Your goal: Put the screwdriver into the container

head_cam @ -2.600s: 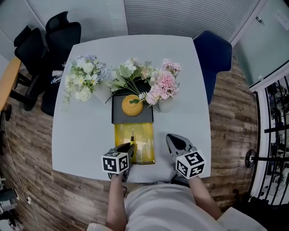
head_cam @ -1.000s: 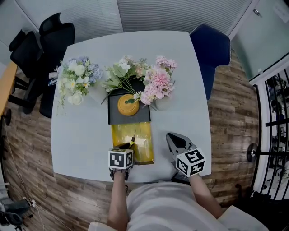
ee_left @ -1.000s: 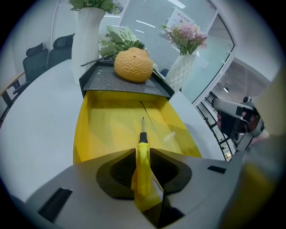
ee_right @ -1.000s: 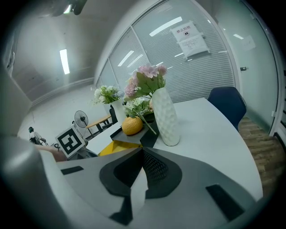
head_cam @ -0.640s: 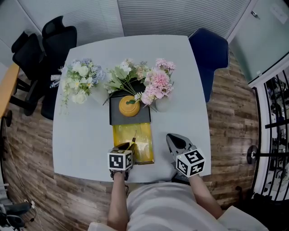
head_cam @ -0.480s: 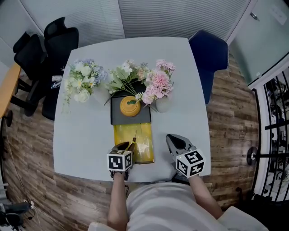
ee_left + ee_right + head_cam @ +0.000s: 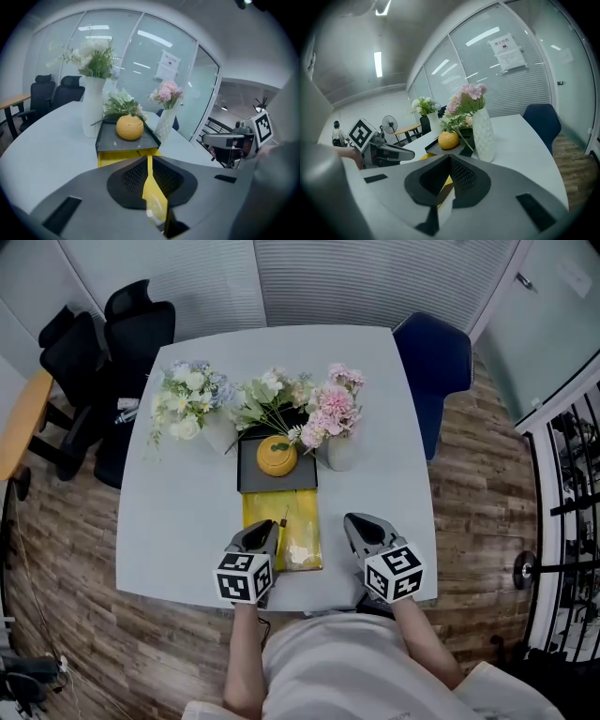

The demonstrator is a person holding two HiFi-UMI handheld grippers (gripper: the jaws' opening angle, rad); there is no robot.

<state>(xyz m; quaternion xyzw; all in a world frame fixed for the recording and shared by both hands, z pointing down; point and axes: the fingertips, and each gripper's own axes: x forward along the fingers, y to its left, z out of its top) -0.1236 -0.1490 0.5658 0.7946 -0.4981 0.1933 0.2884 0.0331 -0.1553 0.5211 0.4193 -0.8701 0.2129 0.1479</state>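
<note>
The screwdriver (image 7: 283, 521) lies in the yellow container (image 7: 305, 521) at the table's near middle, its thin shaft pointing away from me. My left gripper (image 7: 261, 538) hovers at the container's near left corner. Its jaws are closing to a narrow slit with nothing between them, and only the yellow container (image 7: 112, 157) shows through the gap. My right gripper (image 7: 367, 532) rests to the right of the container near the table edge, shut and empty. The container (image 7: 424, 156) shows to its left.
A dark tray (image 7: 258, 479) with an orange round object (image 7: 277, 456) adjoins the container's far side. Vases of flowers stand behind it: white and blue ones (image 7: 187, 399), green ones (image 7: 267, 395), pink ones (image 7: 333, 409). A blue chair (image 7: 436, 362) and black chairs (image 7: 103, 343) surround the table.
My left gripper has drawn back a little toward the near table edge, away from the screwdriver, which stays in the container. The right gripper has kept its place.
</note>
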